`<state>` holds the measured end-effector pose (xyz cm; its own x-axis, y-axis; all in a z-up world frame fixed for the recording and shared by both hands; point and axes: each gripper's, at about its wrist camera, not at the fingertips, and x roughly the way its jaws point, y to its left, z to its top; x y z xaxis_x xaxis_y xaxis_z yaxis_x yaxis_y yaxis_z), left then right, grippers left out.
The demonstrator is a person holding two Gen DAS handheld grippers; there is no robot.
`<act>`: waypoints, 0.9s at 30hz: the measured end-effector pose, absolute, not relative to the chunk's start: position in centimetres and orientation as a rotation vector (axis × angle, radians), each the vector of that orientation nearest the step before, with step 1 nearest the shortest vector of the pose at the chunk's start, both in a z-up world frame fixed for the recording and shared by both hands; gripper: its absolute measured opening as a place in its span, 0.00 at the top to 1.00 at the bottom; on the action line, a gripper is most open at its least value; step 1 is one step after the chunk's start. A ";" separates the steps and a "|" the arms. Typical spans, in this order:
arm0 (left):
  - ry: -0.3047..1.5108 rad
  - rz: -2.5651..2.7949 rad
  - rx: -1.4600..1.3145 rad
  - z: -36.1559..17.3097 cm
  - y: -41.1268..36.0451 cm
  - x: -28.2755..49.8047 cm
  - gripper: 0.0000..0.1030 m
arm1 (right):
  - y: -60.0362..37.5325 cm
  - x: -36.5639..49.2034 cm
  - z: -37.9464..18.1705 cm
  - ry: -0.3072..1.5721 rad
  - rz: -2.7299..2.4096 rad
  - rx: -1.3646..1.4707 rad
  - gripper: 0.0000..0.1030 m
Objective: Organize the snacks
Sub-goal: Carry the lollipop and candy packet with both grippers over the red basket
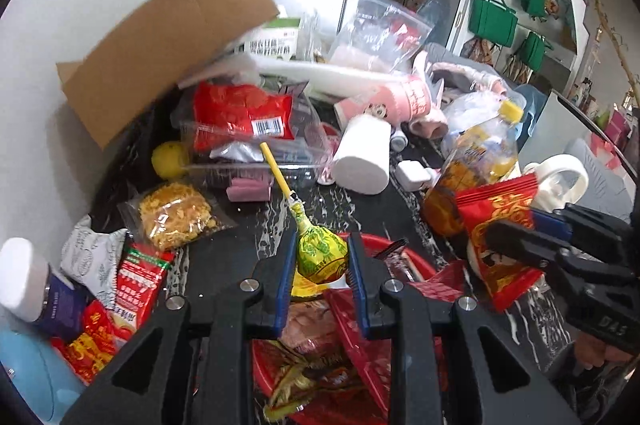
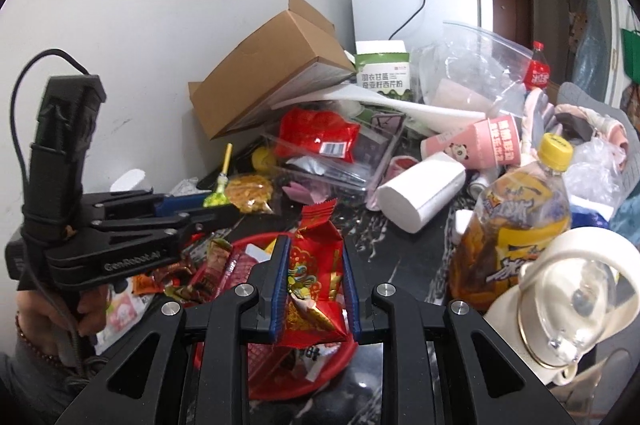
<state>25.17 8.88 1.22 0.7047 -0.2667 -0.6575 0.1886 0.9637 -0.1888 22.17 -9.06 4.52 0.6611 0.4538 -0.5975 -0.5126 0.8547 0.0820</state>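
Observation:
My left gripper (image 1: 320, 257) is shut on a lollipop (image 1: 320, 253) in a green-yellow wrapper, its yellow stick pointing away from me. It hangs over the far rim of a red basket (image 1: 416, 261) that holds several wrapped snacks. My right gripper (image 2: 314, 245) is shut on a red-and-gold snack packet (image 2: 312, 265) above the same red basket (image 2: 276, 391). In the left wrist view the right gripper (image 1: 514, 225) and its red packet (image 1: 496, 213) appear at the right. The right wrist view shows the left gripper (image 2: 216, 205) with the lollipop (image 2: 215, 199) at the left, held by a hand.
On the dark tabletop: a tilted cardboard box (image 1: 160, 41), a clear container with a red bag (image 1: 240, 117), a paper roll (image 1: 362, 161), a yellow-capped drink bottle (image 2: 520, 225), a white jug (image 2: 568, 305), pink cups (image 2: 484, 145). Loose snack packets (image 1: 176, 217) lie at the left by the wall.

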 end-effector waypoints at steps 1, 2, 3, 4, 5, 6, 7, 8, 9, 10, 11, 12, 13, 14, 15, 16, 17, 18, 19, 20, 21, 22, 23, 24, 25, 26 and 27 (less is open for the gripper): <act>0.758 -0.255 -0.112 0.8 8.9 25.6 0.76 | -9.0 22.3 4.4 0.651 0.548 -0.096 0.77; 0.771 -0.257 -0.109 0.4 8.9 26.1 0.76 | -8.9 22.5 4.3 0.654 0.548 -0.094 0.77; 0.778 -0.263 -0.107 0.2 8.8 26.3 0.76 | -8.9 22.6 4.1 0.656 0.547 -0.092 0.77; 0.784 -0.277 -0.105 -0.1 8.7 26.6 0.76 | -8.9 22.6 4.1 0.658 0.547 -0.091 0.77; 0.788 -0.294 -0.105 -0.3 8.5 26.7 0.76 | -8.9 22.7 4.0 0.659 0.548 -0.090 0.77; 0.792 -0.313 -0.109 -0.5 8.4 26.8 0.76 | -8.9 22.7 3.9 0.660 0.547 -0.090 0.77; 0.801 -0.340 -0.114 -0.6 8.2 26.9 0.76 | -8.9 22.8 3.9 0.661 0.546 -0.091 0.77; 0.807 -0.361 -0.114 -0.6 8.0 26.9 0.76 | -9.0 22.8 3.8 0.662 0.547 -0.092 0.77; 0.805 -0.376 -0.104 -0.5 7.6 26.8 0.76 | -9.0 22.7 3.8 0.661 0.547 -0.093 0.77; 0.798 -0.379 -0.087 -0.4 7.3 26.7 0.76 | -9.1 22.7 3.8 0.661 0.547 -0.092 0.77; 0.792 -0.380 -0.070 -0.3 7.0 26.7 0.76 | -9.2 22.7 3.8 0.660 0.546 -0.090 0.77; 0.784 -0.381 -0.050 -0.1 6.7 26.6 0.76 | -9.3 22.8 3.7 0.661 0.545 -0.087 0.77; 0.771 -0.384 -0.031 0.0 6.4 26.5 0.76 | -9.3 22.8 3.8 0.662 0.544 -0.087 0.77; 0.765 -0.388 -0.020 0.1 6.2 26.4 0.76 | -9.4 22.9 3.7 0.663 0.542 -0.087 0.77; 0.764 -0.394 -0.011 0.2 6.0 26.4 0.76 | -9.4 22.9 3.8 0.663 0.539 -0.086 0.77; 0.769 -0.398 -0.004 0.2 5.8 26.5 0.76 | -9.5 23.0 3.8 0.663 0.537 -0.085 0.77; 0.776 -0.400 0.000 0.2 5.7 26.5 0.76 | -9.6 23.0 3.8 0.663 0.536 -0.083 0.77; 0.782 -0.402 0.003 0.1 5.6 26.5 0.76 | -9.6 23.1 3.8 0.663 0.535 -0.082 0.77; 0.788 -0.405 0.004 0.0 5.5 26.5 0.76 | -9.7 23.1 3.9 0.662 0.534 -0.081 0.77; 0.792 -0.407 0.006 -0.1 5.5 26.5 0.76 | -9.7 23.1 3.9 0.661 0.532 -0.081 0.77; 0.795 -0.405 0.008 -0.1 5.5 26.5 0.76 | -9.8 23.0 4.0 0.659 0.531 -0.081 0.77; 0.800 -0.399 0.011 -0.2 5.5 26.5 0.76 | -9.8 23.0 4.0 0.658 0.530 -0.081 0.77; 0.805 -0.393 0.014 -0.2 5.5 26.6 0.76 | -9.8 23.0 4.1 0.657 0.529 -0.081 0.77; 0.810 -0.384 0.019 -0.2 5.5 26.7 0.75 | -9.8 23.0 4.1 0.657 0.530 -0.081 0.77; 0.811 -0.376 0.024 -0.2 5.5 26.6 0.73 | -9.8 23.0 4.1 0.657 0.529 -0.081 0.77; 0.810 -0.369 0.029 -0.2 5.5 26.6 0.67 | -9.8 23.0 4.1 0.658 0.529 -0.081 0.77; 0.808 -0.361 0.033 -0.2 5.5 26.6 0.62 | -9.8 23.0 4.1 0.658 0.530 -0.081 0.77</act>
<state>26.56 5.51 -0.16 0.6336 -0.3030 -0.7118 0.3280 0.9386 -0.1075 23.00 -9.84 4.06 0.6640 0.4438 -0.6018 -0.4940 0.8645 0.0924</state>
